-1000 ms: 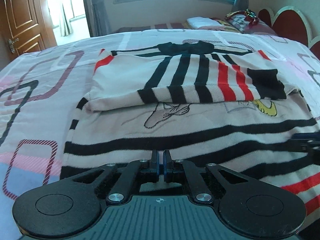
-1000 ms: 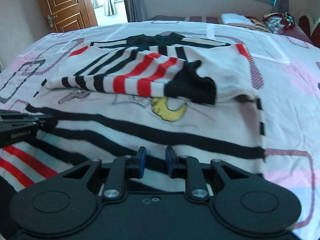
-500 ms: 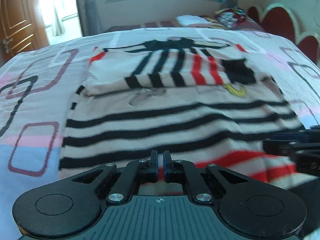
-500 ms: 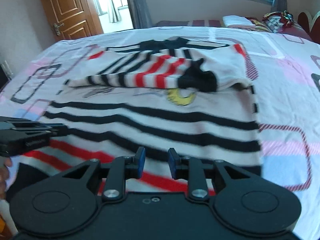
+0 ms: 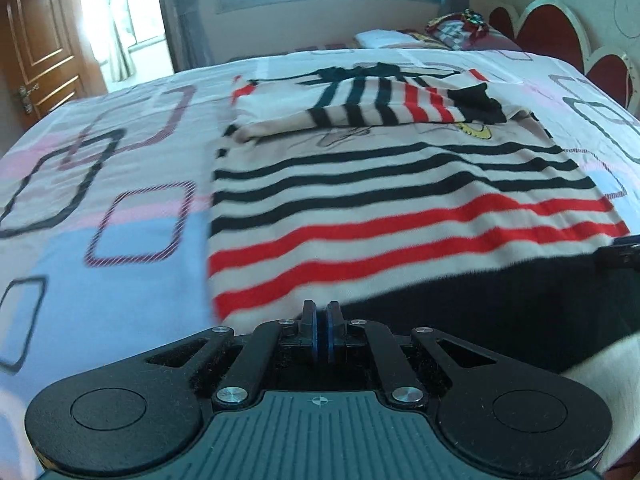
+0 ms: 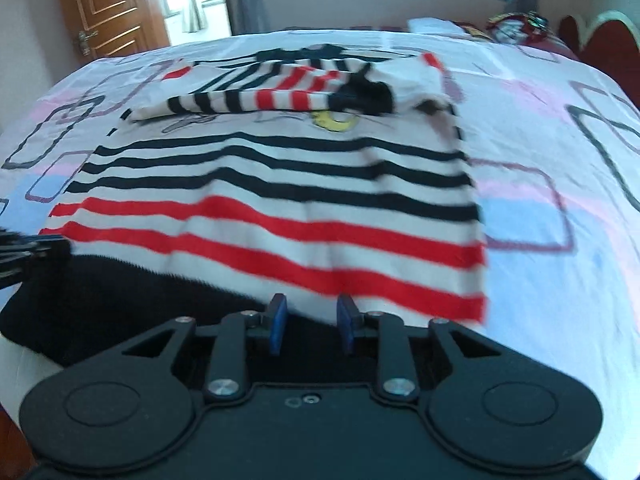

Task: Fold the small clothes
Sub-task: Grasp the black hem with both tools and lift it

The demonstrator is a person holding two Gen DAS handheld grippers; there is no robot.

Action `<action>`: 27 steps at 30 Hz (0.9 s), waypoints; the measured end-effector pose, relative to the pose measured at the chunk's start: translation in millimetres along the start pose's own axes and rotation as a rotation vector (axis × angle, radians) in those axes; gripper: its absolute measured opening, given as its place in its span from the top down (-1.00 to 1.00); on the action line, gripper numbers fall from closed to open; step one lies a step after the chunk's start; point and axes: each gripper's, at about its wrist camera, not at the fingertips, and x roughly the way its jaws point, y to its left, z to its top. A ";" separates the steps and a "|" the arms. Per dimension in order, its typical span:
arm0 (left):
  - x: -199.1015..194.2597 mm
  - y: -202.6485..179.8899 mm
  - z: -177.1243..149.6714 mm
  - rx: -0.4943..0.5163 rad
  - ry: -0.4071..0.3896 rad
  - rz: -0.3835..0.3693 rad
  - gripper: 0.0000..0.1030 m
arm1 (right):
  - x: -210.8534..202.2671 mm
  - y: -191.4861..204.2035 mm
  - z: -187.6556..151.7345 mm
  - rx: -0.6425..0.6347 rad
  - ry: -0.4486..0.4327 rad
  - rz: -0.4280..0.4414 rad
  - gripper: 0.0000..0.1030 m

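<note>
A cream sweater [image 5: 400, 208] with black and red stripes lies flat on the bed, its striped sleeves [image 5: 400, 108] folded across the chest. Its black hem band [image 5: 480, 304] is nearest to me. My left gripper [image 5: 320, 320] hovers at the hem's left end, shut, with nothing seen between the pads. In the right wrist view the same sweater [image 6: 280, 200] fills the middle. My right gripper [image 6: 311, 320] is over the hem [image 6: 140, 292] near its right end, jaws opening, with no cloth pinched between them. Each gripper's tip shows at the edge of the other view.
The bedsheet [image 5: 120, 200] is white with pink, blue and outlined squares. Pillows and a bundle [image 5: 452, 32] lie at the far end, beside a red headboard [image 5: 560, 32]. A wooden door [image 6: 108, 4] and a curtained window stand beyond the bed.
Both grippers have drawn back from the sweater's middle stripes to its black hem. The right jaws have spread wider. The sweater itself lies as before.
</note>
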 end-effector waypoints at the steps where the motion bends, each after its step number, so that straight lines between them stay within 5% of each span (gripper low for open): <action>1: -4.0 4.6 -3.3 -0.014 0.002 -0.001 0.91 | -5.8 -1.7 -3.3 0.013 -0.004 -0.007 0.20; 3: -9.2 14.3 -10.7 -0.046 0.020 0.000 0.91 | -18.7 -6.9 -10.2 0.032 -0.018 -0.034 -0.15; 10: -8.5 23.6 -27.9 -0.106 0.060 -0.029 0.90 | -30.0 -29.3 -33.6 0.108 0.001 -0.111 -0.22; 15: -20.1 32.8 -40.1 -0.221 0.063 -0.070 0.87 | -29.2 -33.0 -48.3 0.177 0.026 -0.091 -0.27; 16: -20.5 30.2 -42.2 -0.211 0.055 -0.061 0.37 | -29.6 -32.2 -50.1 0.178 0.025 -0.092 -0.27; 17: -19.2 27.3 -43.0 -0.190 0.064 -0.049 -0.82 | -29.9 -31.8 -51.2 0.181 0.023 -0.093 -0.28; 24: -2.8 28.0 -41.2 -0.190 0.102 -0.114 -0.92 | -31.5 -31.1 -52.9 0.203 0.013 -0.073 -0.29; 27: 2.9 35.1 -45.3 -0.275 0.108 -0.130 -0.67 | -31.1 -31.5 -53.5 0.210 0.014 -0.071 -0.29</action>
